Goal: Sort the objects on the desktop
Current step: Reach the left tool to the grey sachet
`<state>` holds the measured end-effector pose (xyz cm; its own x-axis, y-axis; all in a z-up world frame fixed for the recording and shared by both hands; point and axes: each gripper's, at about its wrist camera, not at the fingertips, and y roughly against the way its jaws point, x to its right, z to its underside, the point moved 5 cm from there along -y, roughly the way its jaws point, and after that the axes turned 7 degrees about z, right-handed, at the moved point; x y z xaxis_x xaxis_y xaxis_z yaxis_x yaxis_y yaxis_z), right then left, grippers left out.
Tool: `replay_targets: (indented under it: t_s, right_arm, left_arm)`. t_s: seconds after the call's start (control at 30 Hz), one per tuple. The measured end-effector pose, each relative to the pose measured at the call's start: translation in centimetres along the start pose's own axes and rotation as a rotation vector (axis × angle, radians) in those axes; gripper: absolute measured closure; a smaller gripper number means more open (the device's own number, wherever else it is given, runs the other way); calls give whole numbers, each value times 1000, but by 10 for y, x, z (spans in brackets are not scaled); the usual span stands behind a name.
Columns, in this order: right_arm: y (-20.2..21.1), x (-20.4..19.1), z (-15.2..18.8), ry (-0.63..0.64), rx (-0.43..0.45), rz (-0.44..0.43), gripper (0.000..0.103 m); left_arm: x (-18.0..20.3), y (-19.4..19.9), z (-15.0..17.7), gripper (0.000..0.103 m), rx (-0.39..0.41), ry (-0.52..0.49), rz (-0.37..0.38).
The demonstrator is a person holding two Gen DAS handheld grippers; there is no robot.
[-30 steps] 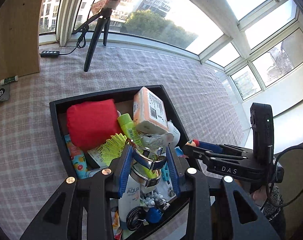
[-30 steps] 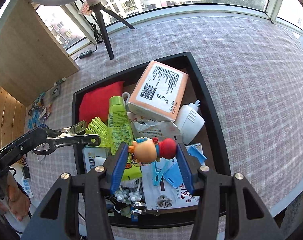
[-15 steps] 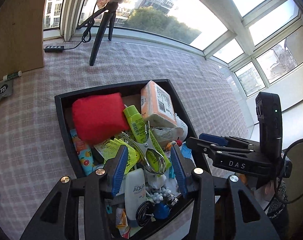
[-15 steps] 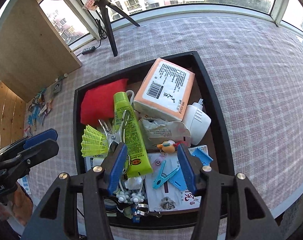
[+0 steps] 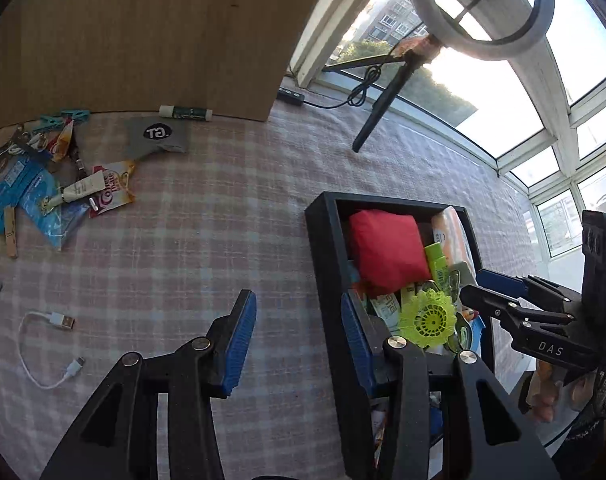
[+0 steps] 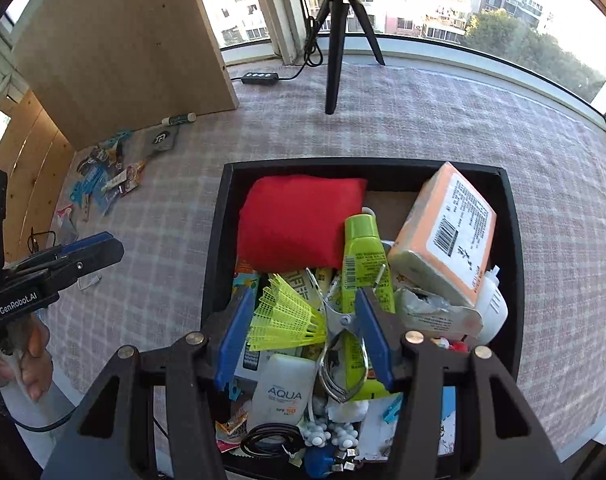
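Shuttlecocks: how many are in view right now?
1. A yellow shuttlecock lies in the black tray, just below the red pouch and left of the green tube, between the right gripper's fingers. Others could be buried under the clutter.

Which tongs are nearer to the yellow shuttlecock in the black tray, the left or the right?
Right. The right tongs hang over the tray with the shuttlecock between their open jaws. The left tongs straddle the tray's outer wall, beside it.

Red pouch (image 6: 299, 220) hides the tray's (image 6: 215, 240) floor.
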<state>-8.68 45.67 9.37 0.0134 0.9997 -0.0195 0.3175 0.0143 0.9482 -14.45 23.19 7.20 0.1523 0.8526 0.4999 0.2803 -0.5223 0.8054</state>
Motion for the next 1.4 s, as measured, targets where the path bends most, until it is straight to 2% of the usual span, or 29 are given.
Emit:
replay_targets:
  t_s: [0.23,0.47,0.63,0.77,0.9,1.1,1.4]
  right_arm:
    - [-31,-98,-45,252,-5,-59,51]
    - [-71,-162,-98,296,-43,-106,51]
    - [-98,-208,-120,355,-52,-144,51]
    - [-111,-251,-127,474,-57,-165,51]
    - [-121,-293,-128,631,-50,-168,51]
    - [-141,-327,-122,863,-10,-78,48]
    - [-174,-352,-132,933,-39,-101,48]
  left_arm:
    - [-127,41,1,61,54,163,-129]
    - [-243,84,13,61,61,274,-258]
    - [-298,103,16,52,44,276,-334]
    - [-323,105,12,48,1,221,-394]
    - [-333,96,10,44,-46,183,-388]
    - [-337,83,19,42,-83,168,-356]
    - [-336,68,22,39,-83,174,-309]
